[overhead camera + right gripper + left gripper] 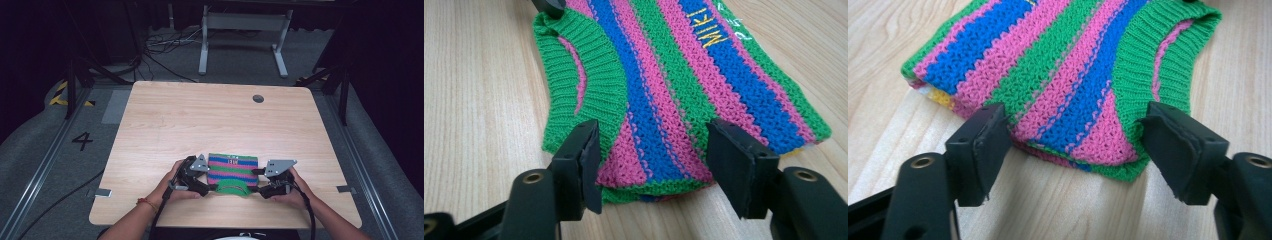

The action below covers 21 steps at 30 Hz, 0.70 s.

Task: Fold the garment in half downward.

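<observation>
A small folded knit sweater (pixel 232 170) with green, pink and blue stripes lies flat near the front of the wooden table (pixel 200 120). Its green ribbed collar (pixel 231 189) faces the person, and yellow letters (pixel 711 27) sit on a blue stripe. My left gripper (pixel 207 186) is at the sweater's near left corner. In the left gripper view the open gripper (pixel 1075 150) straddles that corner (pixel 1088 150) without pressing it. My right gripper (pixel 258 187) is at the near right corner. In the right gripper view it (pixel 654 160) is open around that corner (pixel 649 170).
A round cable hole (pixel 258 98) sits near the table's far edge. Beyond the table stand a grey metal frame (pixel 245 22) and loose cables (pixel 165 47) on the floor. Bare wood surrounds the sweater on the left, right and far side.
</observation>
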Each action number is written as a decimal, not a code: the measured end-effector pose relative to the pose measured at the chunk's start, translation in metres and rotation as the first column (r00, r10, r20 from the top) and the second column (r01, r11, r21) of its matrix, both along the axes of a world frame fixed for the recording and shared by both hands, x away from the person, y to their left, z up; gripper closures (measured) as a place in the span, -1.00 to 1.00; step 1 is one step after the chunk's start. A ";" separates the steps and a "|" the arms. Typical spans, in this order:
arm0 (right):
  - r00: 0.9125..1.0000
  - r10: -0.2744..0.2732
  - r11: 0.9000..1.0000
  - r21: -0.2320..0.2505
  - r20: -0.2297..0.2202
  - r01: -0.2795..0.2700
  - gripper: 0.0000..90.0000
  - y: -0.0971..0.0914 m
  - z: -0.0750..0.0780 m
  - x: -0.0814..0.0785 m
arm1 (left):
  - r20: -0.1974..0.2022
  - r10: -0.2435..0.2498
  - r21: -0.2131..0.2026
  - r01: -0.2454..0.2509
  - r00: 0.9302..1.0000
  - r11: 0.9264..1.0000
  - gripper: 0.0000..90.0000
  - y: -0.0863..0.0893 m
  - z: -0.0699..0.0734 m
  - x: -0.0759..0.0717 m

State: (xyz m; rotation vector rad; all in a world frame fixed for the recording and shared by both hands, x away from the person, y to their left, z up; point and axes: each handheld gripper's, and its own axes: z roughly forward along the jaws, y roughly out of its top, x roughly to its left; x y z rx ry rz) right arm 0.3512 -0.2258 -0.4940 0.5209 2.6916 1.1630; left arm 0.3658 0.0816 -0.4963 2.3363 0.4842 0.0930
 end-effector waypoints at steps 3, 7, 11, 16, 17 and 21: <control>1.000 -0.003 1.000 -0.011 0.001 0.003 -0.28 -0.001 0.004 0.000 | 0.028 0.011 0.013 -0.011 1.000 1.000 -0.44 -0.002 0.005 -0.002; 0.999 -0.021 0.999 -0.038 0.028 0.022 -0.38 -0.002 0.010 -0.001 | 0.070 0.011 0.049 -0.015 0.997 0.999 -0.47 -0.003 0.011 -0.004; 0.998 -0.037 0.998 -0.053 0.056 0.040 -0.43 -0.004 0.015 -0.002 | 0.109 0.007 0.096 -0.018 0.994 0.995 -0.51 0.001 0.020 -0.006; 0.994 -0.054 0.995 -0.073 0.098 0.061 -0.47 -0.011 0.024 -0.005 | 0.140 0.012 0.121 -0.029 0.990 0.992 -0.51 0.011 0.032 -0.008; 0.993 -0.060 0.995 -0.077 0.101 0.068 -0.47 -0.013 0.025 -0.005 | 0.154 0.022 0.131 -0.042 0.988 0.990 -0.52 0.016 0.036 -0.010; 0.990 -0.079 0.992 -0.093 0.115 0.090 -0.48 -0.021 0.030 -0.007 | 0.185 0.015 0.170 -0.047 0.983 0.984 -0.53 0.029 0.042 -0.015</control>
